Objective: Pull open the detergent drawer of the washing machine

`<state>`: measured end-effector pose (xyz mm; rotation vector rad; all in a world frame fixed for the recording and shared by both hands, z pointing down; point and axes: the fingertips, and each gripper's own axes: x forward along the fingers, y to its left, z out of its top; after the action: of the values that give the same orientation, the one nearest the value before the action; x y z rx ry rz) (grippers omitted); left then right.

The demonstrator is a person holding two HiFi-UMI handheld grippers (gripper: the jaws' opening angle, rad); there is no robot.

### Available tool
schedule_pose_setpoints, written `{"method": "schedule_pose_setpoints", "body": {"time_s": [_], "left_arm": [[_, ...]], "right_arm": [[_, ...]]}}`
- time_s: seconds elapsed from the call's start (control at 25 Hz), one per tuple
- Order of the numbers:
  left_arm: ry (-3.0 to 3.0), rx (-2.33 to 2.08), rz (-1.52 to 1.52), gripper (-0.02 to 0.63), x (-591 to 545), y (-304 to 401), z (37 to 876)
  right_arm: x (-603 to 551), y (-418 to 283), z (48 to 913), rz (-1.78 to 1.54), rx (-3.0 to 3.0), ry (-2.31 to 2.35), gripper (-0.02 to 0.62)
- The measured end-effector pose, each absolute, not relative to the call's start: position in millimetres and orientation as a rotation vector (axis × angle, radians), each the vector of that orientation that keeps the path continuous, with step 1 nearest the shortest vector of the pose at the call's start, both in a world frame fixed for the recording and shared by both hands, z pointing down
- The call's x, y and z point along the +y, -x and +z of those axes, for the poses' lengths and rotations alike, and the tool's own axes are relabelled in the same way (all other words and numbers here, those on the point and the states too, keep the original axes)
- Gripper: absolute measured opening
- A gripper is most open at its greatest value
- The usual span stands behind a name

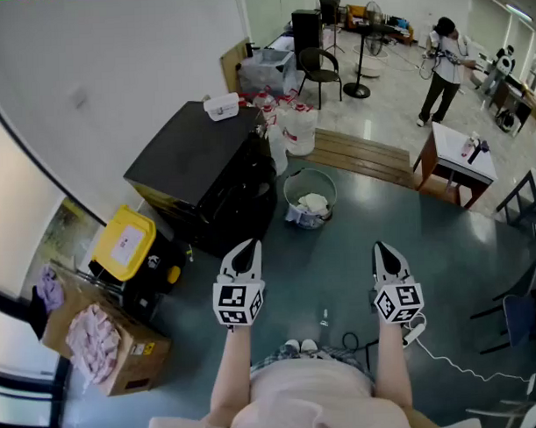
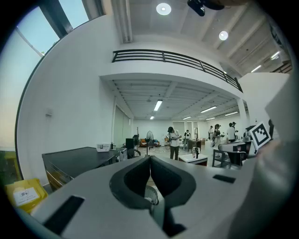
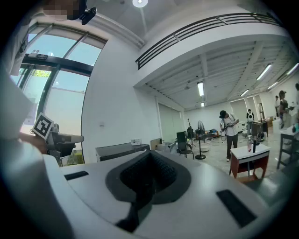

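While the left gripper [image 1: 244, 247] and the right gripper [image 1: 386, 248] both point level with jaws closed on nothing, the black washing machine [image 1: 200, 158] stands farther off to the left, nearer the left gripper, its detergent drawer too dark to pick out.

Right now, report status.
Jaws shut, empty, on left gripper and right gripper. Ahead left, washer untouched. Its drawer not made out. Beside it, basket.
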<state>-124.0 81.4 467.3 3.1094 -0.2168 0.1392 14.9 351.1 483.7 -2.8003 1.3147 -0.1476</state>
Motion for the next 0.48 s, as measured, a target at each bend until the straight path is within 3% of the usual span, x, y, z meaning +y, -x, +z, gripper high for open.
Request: {"method": "schedule_pose_setpoints", "body": {"time_s": [0.48], "left_arm": [[-3.105, -0.216, 0.138, 0.026, 79.1, 124.1, 470.4]], "right_arm": [[344.7, -15.1, 484.5, -0.146, 1.319, 2.787, 0.015]]}}
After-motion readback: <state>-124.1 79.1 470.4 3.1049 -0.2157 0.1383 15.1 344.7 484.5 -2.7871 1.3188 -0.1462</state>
